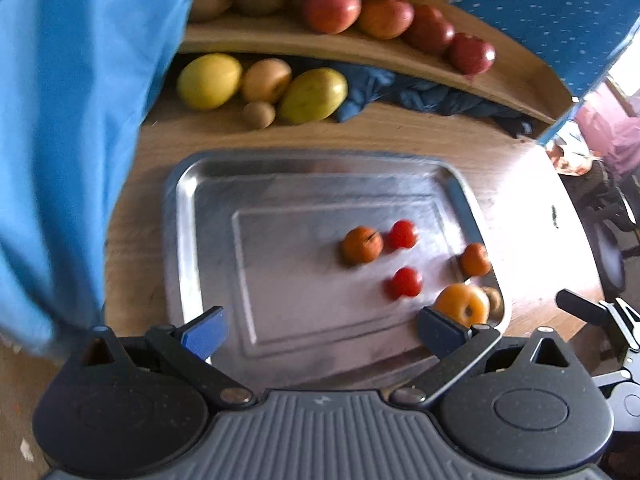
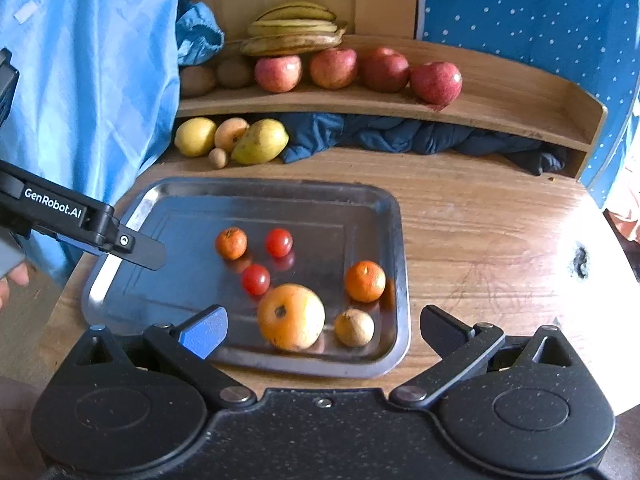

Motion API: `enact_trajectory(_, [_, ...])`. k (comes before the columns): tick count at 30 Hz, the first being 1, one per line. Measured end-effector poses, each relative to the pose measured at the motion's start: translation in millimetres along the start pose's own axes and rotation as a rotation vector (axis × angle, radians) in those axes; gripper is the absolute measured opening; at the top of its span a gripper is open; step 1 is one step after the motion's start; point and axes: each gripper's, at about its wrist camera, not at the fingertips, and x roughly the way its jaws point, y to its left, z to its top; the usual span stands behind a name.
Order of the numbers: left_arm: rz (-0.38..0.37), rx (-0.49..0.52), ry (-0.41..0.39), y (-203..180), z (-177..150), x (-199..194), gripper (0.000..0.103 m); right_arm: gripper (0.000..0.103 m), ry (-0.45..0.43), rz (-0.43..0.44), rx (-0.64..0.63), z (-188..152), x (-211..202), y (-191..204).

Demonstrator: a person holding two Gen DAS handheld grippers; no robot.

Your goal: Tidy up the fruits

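A steel tray (image 2: pixel 400 240) on the wooden table holds a large orange (image 2: pixel 291 317), a kiwi (image 2: pixel 354 328), two mandarins (image 2: pixel 365 281) (image 2: pixel 231 243) and two tomatoes (image 2: pixel 279 242) (image 2: pixel 255 279). My right gripper (image 2: pixel 324 331) is open at the tray's near edge, the large orange just ahead between its fingers, untouched. My left gripper (image 1: pixel 323 332) is open over the near left part of the tray (image 1: pixel 180 220), with nothing between its fingers. The large orange (image 1: pixel 464 305) sits just beyond its right fingertip. In the right wrist view one of its fingers (image 2: pixel 140 248) reaches over the tray's left rim.
A wooden shelf (image 2: pixel 520 112) at the back carries several apples (image 2: pixel 436 82), bananas (image 2: pixel 294 30) and kiwis (image 2: pixel 234 72). Under it lie yellow-green mangoes (image 2: pixel 260 142), a kiwi (image 2: pixel 218 158) and a dark blue cloth (image 2: pixel 420 136). Light blue fabric (image 2: pixel 88 80) hangs on the left.
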Motion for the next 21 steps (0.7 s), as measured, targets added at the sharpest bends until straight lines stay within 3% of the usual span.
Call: enact_trajectory(21, [0.158,-0.126,0.044,-24.5,-68.0,-17.7,0.102,0.102,0.031,0.162,-0.09,-29.6,-17.7,-18.2])
